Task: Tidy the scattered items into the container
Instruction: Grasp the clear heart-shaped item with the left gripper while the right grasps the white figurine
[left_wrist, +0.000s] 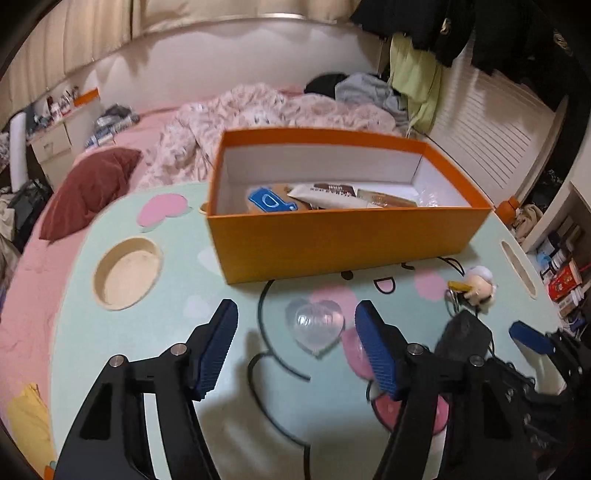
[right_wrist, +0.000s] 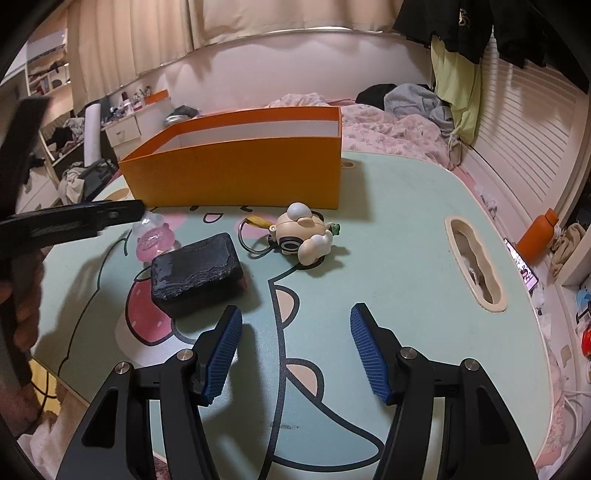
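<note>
Where table (right_wrist: 406, 229) lies bare, right hand-held gripper (right_wrist: 295, 347) agape.

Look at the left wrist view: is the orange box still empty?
No, the orange box already holds a blue item and some packets.

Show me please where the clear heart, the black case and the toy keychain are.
clear heart (left_wrist: 316, 326): left wrist view, middle of its top face.
black case (right_wrist: 195, 267): right wrist view, centre of its lid.
toy keychain (right_wrist: 303, 236): right wrist view, cream body.
</note>
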